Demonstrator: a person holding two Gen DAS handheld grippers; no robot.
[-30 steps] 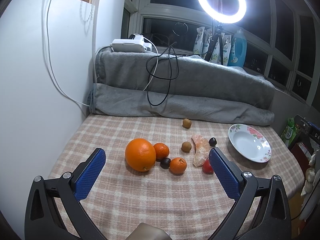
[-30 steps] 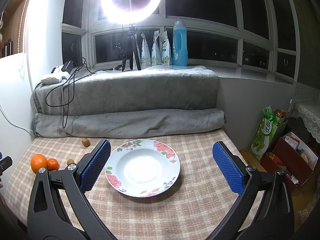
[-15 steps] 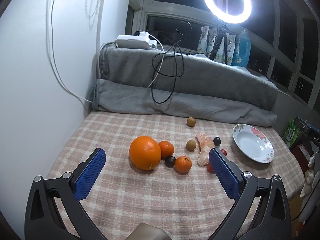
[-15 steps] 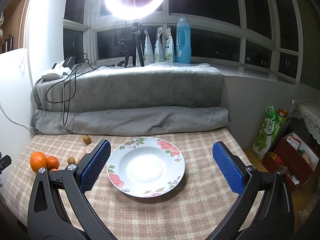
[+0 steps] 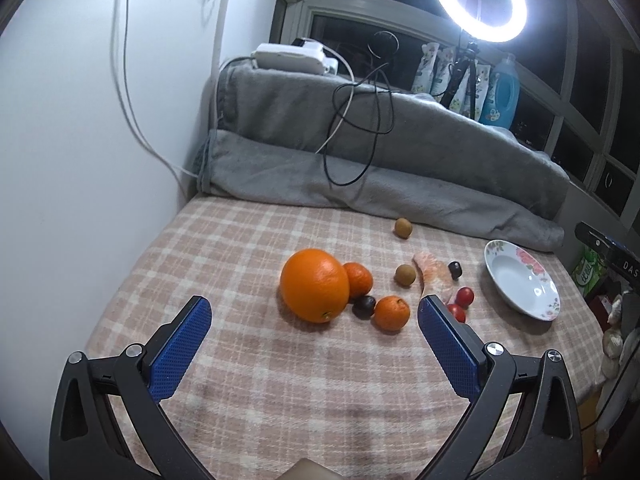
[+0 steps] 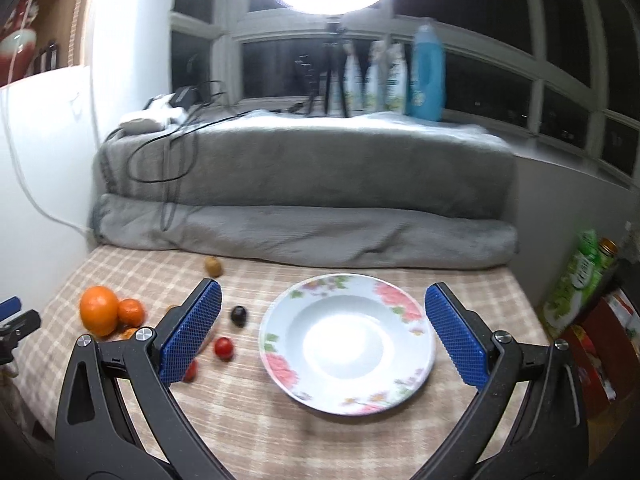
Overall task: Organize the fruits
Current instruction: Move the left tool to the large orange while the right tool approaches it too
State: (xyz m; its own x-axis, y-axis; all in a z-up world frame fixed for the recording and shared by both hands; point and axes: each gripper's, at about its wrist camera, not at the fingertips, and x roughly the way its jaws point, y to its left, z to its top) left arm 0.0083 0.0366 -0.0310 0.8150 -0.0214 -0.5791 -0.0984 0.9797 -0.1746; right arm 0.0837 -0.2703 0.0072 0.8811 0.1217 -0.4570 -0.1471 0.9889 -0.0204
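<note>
Both tongs are spread wide with nothing gripped: the left gripper (image 5: 314,322) is pointed at the big round orange (image 5: 314,285), and the right gripper (image 6: 322,330) is held over the empty floral white plate (image 6: 347,344). Small fruits are scattered on the checked tablecloth (image 5: 280,380) between them.

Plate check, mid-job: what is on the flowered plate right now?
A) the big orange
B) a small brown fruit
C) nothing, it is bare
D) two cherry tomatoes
C: in the right wrist view the plate shows only its white bowl and flowered rim, while the big orange and the cherry tomatoes lie on the checked cloth to its left.
</note>
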